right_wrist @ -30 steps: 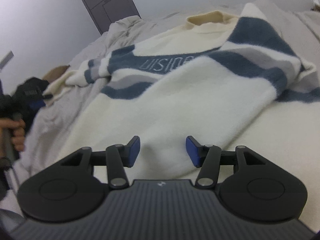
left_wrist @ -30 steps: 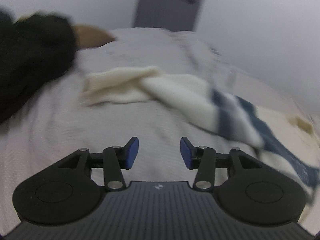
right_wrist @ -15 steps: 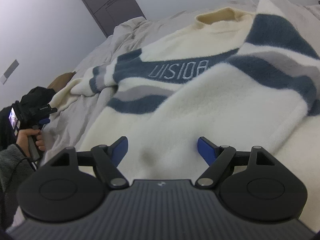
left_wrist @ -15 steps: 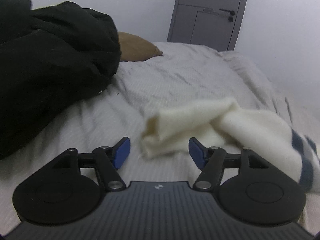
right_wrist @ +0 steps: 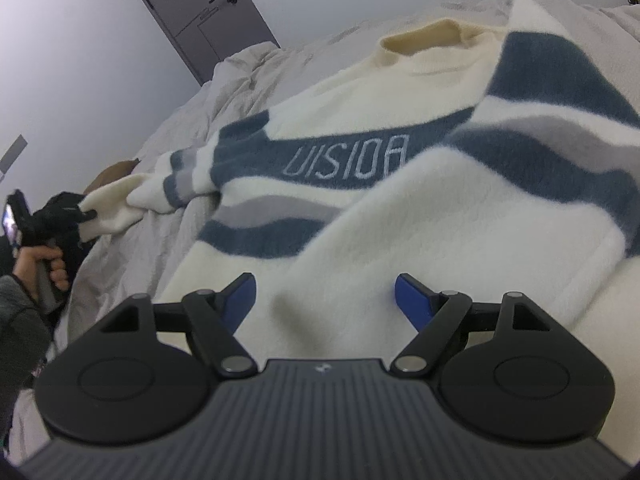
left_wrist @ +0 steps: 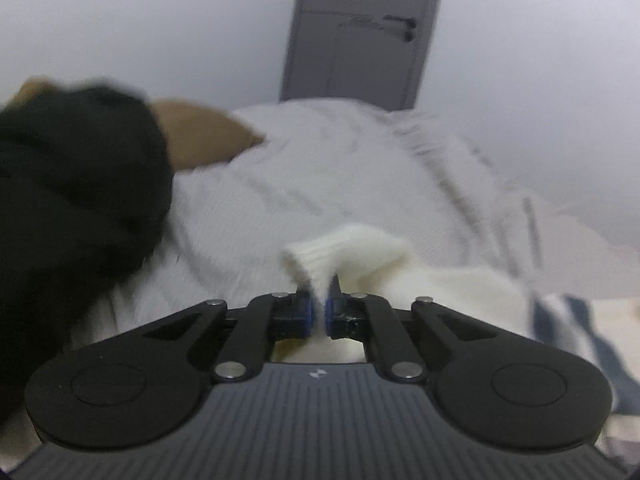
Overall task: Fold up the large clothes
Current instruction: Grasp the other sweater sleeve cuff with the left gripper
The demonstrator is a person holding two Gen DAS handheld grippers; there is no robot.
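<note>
A cream sweater (right_wrist: 460,232) with blue and grey stripes and the word "VISION" lies spread on a bed. Its left sleeve cuff (left_wrist: 340,252) is cream ribbed knit. My left gripper (left_wrist: 318,312) is shut on that cuff; it also shows far left in the right wrist view (right_wrist: 84,214), holding the sleeve end. My right gripper (right_wrist: 324,292) is open, its blue pads (right_wrist: 408,292) wide apart just above the sweater's lower body, holding nothing.
The bed has a wrinkled light grey sheet (left_wrist: 320,168). A black garment (left_wrist: 72,200) lies at the left with a tan pillow (left_wrist: 200,140) behind it. A grey door (left_wrist: 360,32) stands in the far wall.
My left gripper closed on the sleeve cuff it was hovering over. My right gripper opened wider and stayed over the sweater's body.
</note>
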